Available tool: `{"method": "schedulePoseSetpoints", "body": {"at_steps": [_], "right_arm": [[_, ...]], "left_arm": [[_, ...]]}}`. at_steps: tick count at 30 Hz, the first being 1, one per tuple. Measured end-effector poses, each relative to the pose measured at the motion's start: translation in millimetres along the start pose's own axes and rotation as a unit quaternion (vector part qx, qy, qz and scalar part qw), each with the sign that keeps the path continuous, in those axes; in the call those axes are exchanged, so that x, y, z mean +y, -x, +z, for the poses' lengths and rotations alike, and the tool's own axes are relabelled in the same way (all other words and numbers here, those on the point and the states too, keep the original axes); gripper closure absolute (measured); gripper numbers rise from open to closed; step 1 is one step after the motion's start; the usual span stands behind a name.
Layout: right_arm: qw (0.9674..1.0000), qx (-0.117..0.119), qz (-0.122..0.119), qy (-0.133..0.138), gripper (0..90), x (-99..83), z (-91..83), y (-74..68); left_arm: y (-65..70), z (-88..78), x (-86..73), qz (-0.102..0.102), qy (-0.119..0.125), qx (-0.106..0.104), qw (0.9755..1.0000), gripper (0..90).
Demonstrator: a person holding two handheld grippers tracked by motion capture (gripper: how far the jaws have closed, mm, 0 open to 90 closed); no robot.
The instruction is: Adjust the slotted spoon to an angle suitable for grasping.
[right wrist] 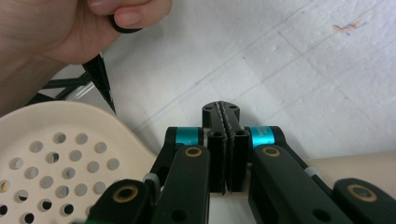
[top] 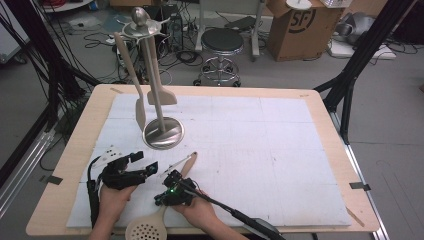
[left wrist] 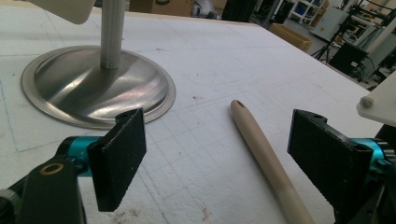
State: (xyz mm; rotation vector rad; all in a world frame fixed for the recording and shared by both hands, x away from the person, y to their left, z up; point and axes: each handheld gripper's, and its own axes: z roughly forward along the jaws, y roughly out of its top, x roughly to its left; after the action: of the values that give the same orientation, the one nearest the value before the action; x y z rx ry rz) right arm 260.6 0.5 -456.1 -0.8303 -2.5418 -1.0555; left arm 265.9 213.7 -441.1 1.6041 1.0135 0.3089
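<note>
A: Where is the cream perforated skimmer spoon (top: 150,225)?
B: Flat on the white foam mat (top: 260,150). Bowl nearest the person, handle running away toward the steel stand base (top: 163,133).
A: Jaw states?
B: Right gripper (right wrist: 226,114): jaws pressed together above the handle. Left gripper (left wrist: 215,149): jaws apart, handle tip between them, untouched.

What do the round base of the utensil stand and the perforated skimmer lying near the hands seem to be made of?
The round silver base of the utensil stand looks like brushed metal, probably steel: it has a soft sheen with blurred reflections. The cream perforated skimmer with its long handle looks like matte plastic or perhaps a wood composite: even colour, no visible grain, cleanly made holes.
</note>
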Motion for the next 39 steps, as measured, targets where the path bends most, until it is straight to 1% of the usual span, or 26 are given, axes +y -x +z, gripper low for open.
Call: {"method": "schedulePoseSetpoints", "body": {"at_steps": [3,5,6,8,11,14,17,19,23,25,27,29,32,39], "right_arm": [[1.0,-0.005,-0.003,0.001,89.8,-2.1,-3.0,-0.1],[1.0,-0.003,-0.003,0.005,89.8,-3.8,-4.4,1.6],[1.0,-0.001,0.001,0.006,89.9,-4.4,-5.1,1.7],[1.0,-0.002,-0.002,0.008,90.0,-5.9,-5.5,2.8],[0.9999,-0.004,0.003,0.01,90.0,-6.9,-6.6,5.1],[0.9998,-0.008,0.007,0.019,90.0,-10.0,-11.6,11.9],[0.9994,-0.015,0.018,0.024,90.0,-13.0,-18.1,18.3],[0.9993,-0.016,0.017,0.029,90.0,-14.9,-20.9,22.2],[0.9991,-0.017,0.019,0.032,90.0,-17.4,-24.9,25.8],[0.9991,-0.018,0.016,0.034,90.0,-17.8,-25.1,26.7],[0.999,-0.02,0.018,0.034,90.0,-18.2,-26.4,26.9],[0.9989,-0.022,0.022,0.035,90.0,-19.8,-29.5,30.3],[0.9983,-0.027,0.033,0.04,90.0,-23.4,-36.7,37.3],[0.9968,-0.046,0.04,0.052,90.0,-31.5,-52.3,51.8]], "left_arm": [[0.0,0.1,-0.1,0.001,0.0,0.0,1.0,20.1],[-0.1,0.2,-0.1,0.001,-0.001,-0.001,1.0,20.1],[0.1,0.3,-0.2,0.001,-0.001,-0.001,1.0,20.1],[0.3,0.0,-0.1,0.0,0.0,-0.001,1.0,20.1],[0.1,0.0,-0.2,-0.001,0.0,0.0,1.0,20.1],[0.0,0.1,-0.2,-0.001,0.0,0.0,1.0,20.1],[0.2,0.6,-0.3,0.001,0.0,0.0,1.0,20.1],[0.3,0.6,-0.3,0.001,0.0,0.0,1.0,20.1],[0.3,0.7,-0.5,0.001,-0.001,0.001,1.0,20.1],[0.4,0.4,-0.5,0.001,-0.001,0.001,1.0,20.1],[0.3,0.3,-0.5,0.001,0.0,0.001,1.0,20.1],[-0.1,0.0,-0.6,0.0,-0.002,0.002,1.0,20.1],[-0.2,0.7,-0.8,0.0,-0.002,0.001,1.0,20.1],[0.4,1.0,-0.8,0.0,-0.003,0.001,1.0,20.1]]}}
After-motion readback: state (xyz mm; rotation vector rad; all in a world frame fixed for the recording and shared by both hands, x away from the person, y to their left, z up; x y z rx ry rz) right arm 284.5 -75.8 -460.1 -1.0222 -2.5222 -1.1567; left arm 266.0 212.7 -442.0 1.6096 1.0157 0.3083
